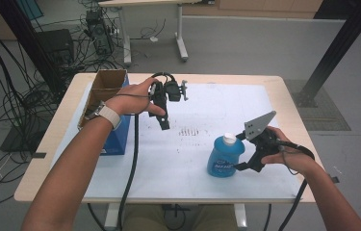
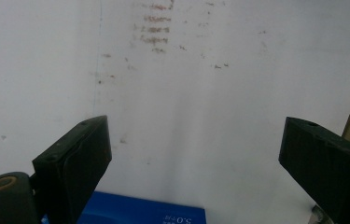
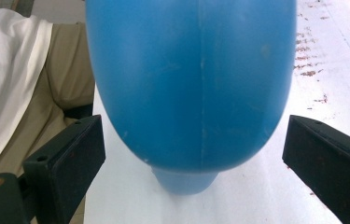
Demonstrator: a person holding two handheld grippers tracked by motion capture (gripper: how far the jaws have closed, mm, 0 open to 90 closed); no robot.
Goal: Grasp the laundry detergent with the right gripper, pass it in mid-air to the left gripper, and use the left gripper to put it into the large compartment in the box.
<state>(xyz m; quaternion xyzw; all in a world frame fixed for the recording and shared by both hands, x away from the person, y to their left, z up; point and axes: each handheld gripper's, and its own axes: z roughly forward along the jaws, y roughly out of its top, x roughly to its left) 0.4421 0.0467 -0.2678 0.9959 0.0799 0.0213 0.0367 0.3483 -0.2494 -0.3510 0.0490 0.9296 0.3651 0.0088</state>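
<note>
A blue plastic bottle (image 1: 224,156) with a white cap stands upright on the white table cover, front right. My right gripper (image 1: 240,152) is open and straddles it from the right, one jaw on each side. In the right gripper view the bottle's body (image 3: 191,79) sits between the two jaws (image 3: 193,144) with a gap showing on both sides. My left gripper (image 1: 163,123) is held above the table's middle, jaws pointing down, open and holding nothing. The left gripper view looks past its jaws (image 2: 196,154) at the stained white cover (image 2: 186,84).
An open cardboard box with blue sides (image 1: 107,98) stands at the table's left; its blue face (image 2: 140,213) lies just below the left jaws. Brown smudges (image 1: 190,131) mark the cover's middle. Cables and equipment (image 1: 58,43) crowd the floor at far left.
</note>
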